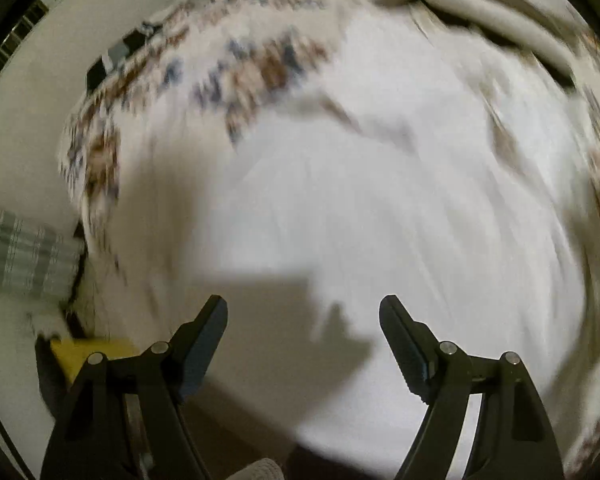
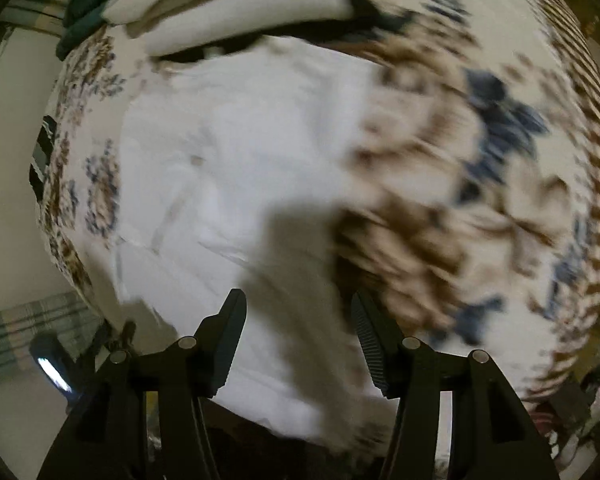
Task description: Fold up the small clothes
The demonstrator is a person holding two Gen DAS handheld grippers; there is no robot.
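A white garment (image 1: 380, 208) lies spread flat on a floral bedspread (image 1: 260, 64); both views are smeared by motion. My left gripper (image 1: 304, 320) hangs above the garment's near part, its jaws wide apart with nothing between them. In the right wrist view the same white garment (image 2: 236, 168) fills the left and middle, its right edge meeting the floral bedspread (image 2: 480, 184). My right gripper (image 2: 298, 312) stands open over that edge, with only cloth far below showing in the gap. The black fingertips (image 2: 236, 312) touch nothing.
Stacked pale pillows (image 2: 236, 4) and a dark green cloth (image 2: 84, 4) lie at the head of the bed. A checked rug (image 1: 20, 256) and a yellow object (image 1: 80, 352) sit on the floor left of the bed. The other gripper's handle (image 2: 56, 364) shows at lower left.
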